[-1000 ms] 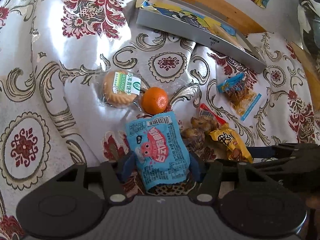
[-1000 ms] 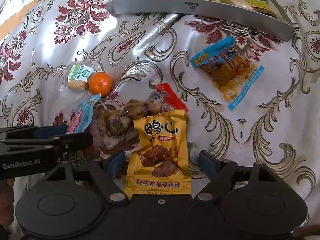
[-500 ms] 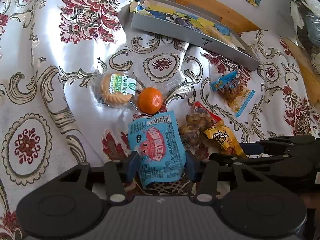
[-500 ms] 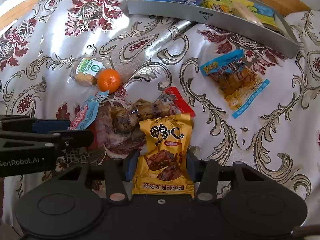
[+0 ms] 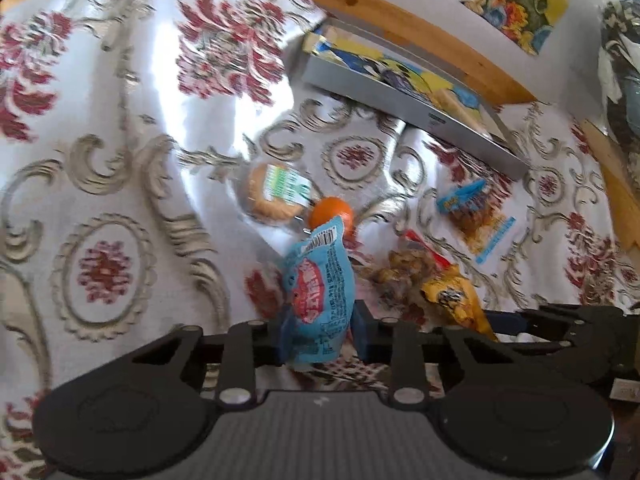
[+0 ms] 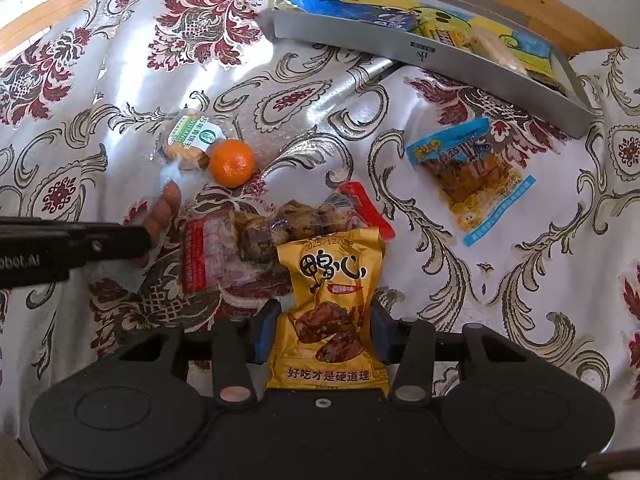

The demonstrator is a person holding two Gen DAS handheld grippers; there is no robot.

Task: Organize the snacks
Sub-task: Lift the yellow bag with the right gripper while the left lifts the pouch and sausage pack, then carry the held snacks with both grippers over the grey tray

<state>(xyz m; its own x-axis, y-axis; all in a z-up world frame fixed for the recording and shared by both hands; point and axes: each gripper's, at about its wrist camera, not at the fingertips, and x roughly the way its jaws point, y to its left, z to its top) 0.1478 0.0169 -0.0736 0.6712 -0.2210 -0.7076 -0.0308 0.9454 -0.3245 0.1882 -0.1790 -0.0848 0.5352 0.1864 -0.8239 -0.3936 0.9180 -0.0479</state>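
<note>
My left gripper (image 5: 320, 334) is shut on a blue snack packet (image 5: 320, 292), which stands lifted above the cloth. My right gripper (image 6: 320, 334) is shut on a yellow snack packet (image 6: 332, 292). Beside it lies a clear packet of brown pieces (image 6: 276, 232) with a red end. A wrapped round biscuit (image 6: 192, 140) and an orange (image 6: 232, 163) sit further back. A blue-and-orange packet (image 6: 468, 164) lies to the right. The grey tray (image 6: 352, 38) at the back holds several packets. The left gripper shows at the left edge of the right wrist view.
A floral white, red and gold cloth (image 5: 104, 128) covers the table. A wooden edge (image 5: 400, 20) runs behind the tray. The grey tray (image 5: 380, 96) also shows in the left wrist view, beyond the orange (image 5: 332, 214).
Both grippers have closed on their packets. The left one has lifted the blue packet, now pinched narrow. The right one holds the yellow packet and has pulled back slightly.
</note>
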